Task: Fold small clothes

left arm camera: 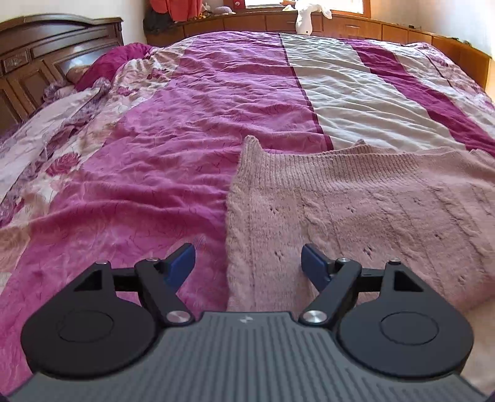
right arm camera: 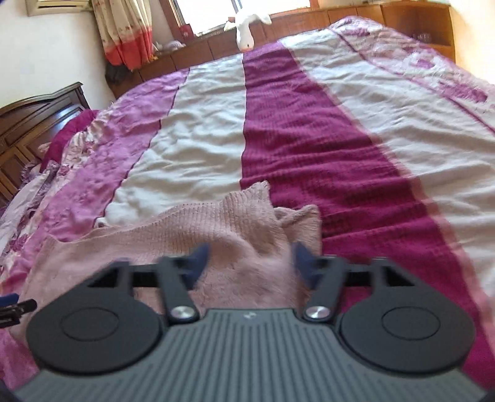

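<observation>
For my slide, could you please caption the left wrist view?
Open left gripper above the folded pink knitted sweater on a magenta quilted bedspread.

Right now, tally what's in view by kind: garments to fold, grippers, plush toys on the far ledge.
Garments: 1, the pink knit sweater
Grippers: 2, the left gripper and the right gripper, both open
Plush toys: 1, the white plush toy
Total: 4

Bed [left arm camera: 216,130] with 1 knitted garment

A pink sweater [left arm camera: 355,201] is laid flat on the striped quilt [right arm camera: 309,139], at 4 o'clock in the left view.
</observation>
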`<state>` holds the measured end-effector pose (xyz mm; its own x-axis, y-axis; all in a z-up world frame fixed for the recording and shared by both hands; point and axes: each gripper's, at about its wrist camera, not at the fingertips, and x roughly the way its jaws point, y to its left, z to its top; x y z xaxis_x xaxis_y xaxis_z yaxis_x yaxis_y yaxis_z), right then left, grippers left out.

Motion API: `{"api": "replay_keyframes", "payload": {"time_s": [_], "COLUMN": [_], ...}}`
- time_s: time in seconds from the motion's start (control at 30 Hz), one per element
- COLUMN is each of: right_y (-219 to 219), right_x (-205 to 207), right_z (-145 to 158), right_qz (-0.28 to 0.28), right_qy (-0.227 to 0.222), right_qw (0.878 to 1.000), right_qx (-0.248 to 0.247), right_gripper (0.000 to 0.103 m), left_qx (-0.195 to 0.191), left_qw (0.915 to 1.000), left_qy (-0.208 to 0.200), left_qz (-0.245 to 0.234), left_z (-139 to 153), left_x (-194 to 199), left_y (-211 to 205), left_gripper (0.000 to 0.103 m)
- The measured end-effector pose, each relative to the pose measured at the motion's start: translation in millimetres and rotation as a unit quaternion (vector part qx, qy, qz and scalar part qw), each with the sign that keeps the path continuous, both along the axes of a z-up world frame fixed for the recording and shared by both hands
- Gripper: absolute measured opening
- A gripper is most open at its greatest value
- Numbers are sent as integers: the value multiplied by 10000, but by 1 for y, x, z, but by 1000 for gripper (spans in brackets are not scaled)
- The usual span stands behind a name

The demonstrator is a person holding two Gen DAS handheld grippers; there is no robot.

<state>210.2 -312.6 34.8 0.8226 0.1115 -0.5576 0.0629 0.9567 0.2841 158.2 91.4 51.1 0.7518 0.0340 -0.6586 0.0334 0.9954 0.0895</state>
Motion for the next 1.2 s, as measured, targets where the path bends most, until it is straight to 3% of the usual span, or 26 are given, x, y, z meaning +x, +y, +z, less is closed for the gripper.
{"api": "replay_keyframes", "payload": {"time_s": [0.1, 0.33, 0.7, 0.97, 1.2], "right_y": [-10, -21, 6, 1, -9], "right_x": [-16, -42, -50, -54, -54], "right_z": [-1, -22, -23, -20, -25], "right_qz": [-91, -382, -327, -499, -611], "right_qy": [38, 320, 269, 203, 310], "right_qw": [10000, 9964, 9979, 9971, 9912], "right_qx": [-15, 684, 483, 530, 1136], "right_gripper": [69, 69, 69, 72, 72], "left_qx": [-175, -406, -479, -469, -480], "left_qw": [9998, 9981, 9974, 9976, 9970], "left_qy": [95, 334, 319, 346, 545], "left_qz": [70, 321, 435, 377, 270], "left_z": [6, 15, 26, 32, 30], "left_x": [-12, -37, -57, -60, -59], "left_y": [5, 17, 29, 27, 21], "left_gripper": [81, 81, 81, 81, 81]}}
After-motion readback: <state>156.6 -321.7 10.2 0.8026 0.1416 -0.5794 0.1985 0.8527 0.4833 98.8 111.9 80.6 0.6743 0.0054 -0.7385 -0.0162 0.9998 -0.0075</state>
